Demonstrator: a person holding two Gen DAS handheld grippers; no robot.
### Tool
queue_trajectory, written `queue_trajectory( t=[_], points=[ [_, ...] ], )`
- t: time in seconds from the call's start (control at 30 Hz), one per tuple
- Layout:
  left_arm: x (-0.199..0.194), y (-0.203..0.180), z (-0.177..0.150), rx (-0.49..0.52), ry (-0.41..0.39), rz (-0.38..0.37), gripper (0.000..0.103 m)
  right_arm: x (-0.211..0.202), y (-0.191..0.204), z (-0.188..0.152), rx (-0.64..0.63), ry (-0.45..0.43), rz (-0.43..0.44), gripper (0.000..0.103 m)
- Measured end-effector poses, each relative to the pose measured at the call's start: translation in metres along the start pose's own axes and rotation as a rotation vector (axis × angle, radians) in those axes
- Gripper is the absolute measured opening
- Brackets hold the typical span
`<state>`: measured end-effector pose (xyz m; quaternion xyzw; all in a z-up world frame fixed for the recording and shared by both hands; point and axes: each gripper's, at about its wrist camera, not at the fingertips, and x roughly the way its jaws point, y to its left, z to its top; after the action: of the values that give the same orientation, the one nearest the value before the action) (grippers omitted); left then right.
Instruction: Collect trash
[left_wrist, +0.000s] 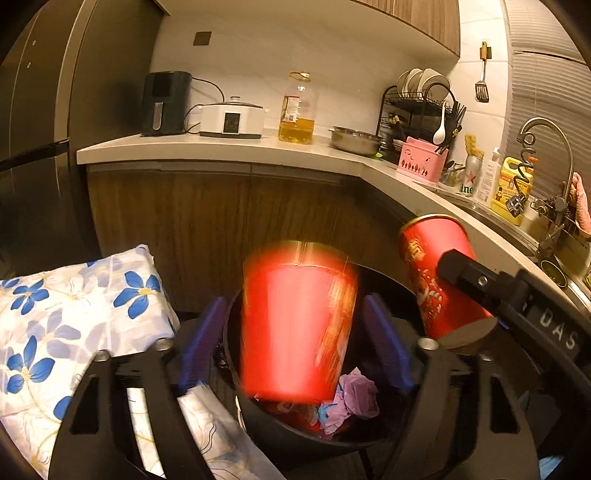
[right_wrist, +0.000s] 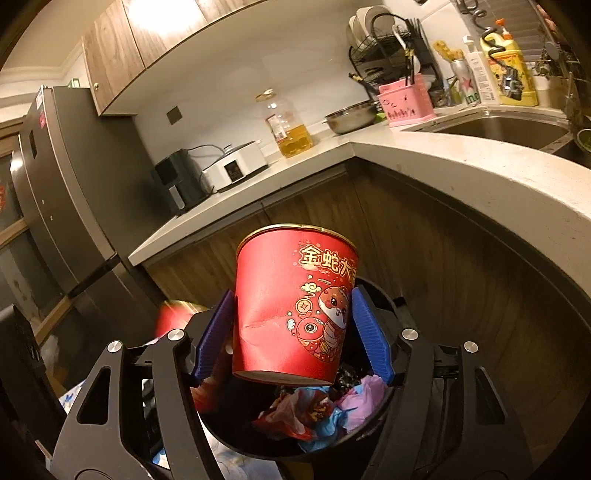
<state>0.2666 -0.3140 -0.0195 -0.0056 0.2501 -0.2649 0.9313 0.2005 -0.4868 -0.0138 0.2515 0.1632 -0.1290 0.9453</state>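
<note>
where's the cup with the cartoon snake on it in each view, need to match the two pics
Left wrist view: the snake cup is at right, tilted, behind the black finger of the right tongs.
Right wrist view: the same cup is at centre, between the blue pads, above the black trash bin.
Shared landmark: the cooking oil bottle on the counter.

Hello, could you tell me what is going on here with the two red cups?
A person with a gripper in each hand is dropping trash into the black bin, which already holds crumpled wrappers. The left gripper stands open, and its red cup is blurred between the blue fingers, apparently falling into the bin. The right gripper has a second red cup between its fingers above the bin; whether they still press on it is unclear.
</note>
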Motion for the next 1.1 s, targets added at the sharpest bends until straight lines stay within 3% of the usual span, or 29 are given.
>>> queue_trajectory(
  t=[0.3,0.6,0.8,1.1],
  points=[
    [-0.009,0.026,-0.004,-0.055,0.007,0.063,0.087,0.000,-0.003,-0.001,0.000,0.011,-0.027,0.078],
    [-0.058,0.046,-0.010,-0.069,-0.045,0.228,0.095,-0.028,0.036,-0.026,-0.206,-0.005,-0.132,0.095],
    [-0.096,0.059,-0.022,-0.066,-0.043,0.302,0.095,-0.054,0.060,-0.043,-0.287,-0.021,-0.163,0.097],
    [-0.158,0.079,-0.045,-0.092,-0.049,0.353,0.097,-0.106,0.091,-0.070,-0.345,-0.006,-0.130,0.097]
  ],
)
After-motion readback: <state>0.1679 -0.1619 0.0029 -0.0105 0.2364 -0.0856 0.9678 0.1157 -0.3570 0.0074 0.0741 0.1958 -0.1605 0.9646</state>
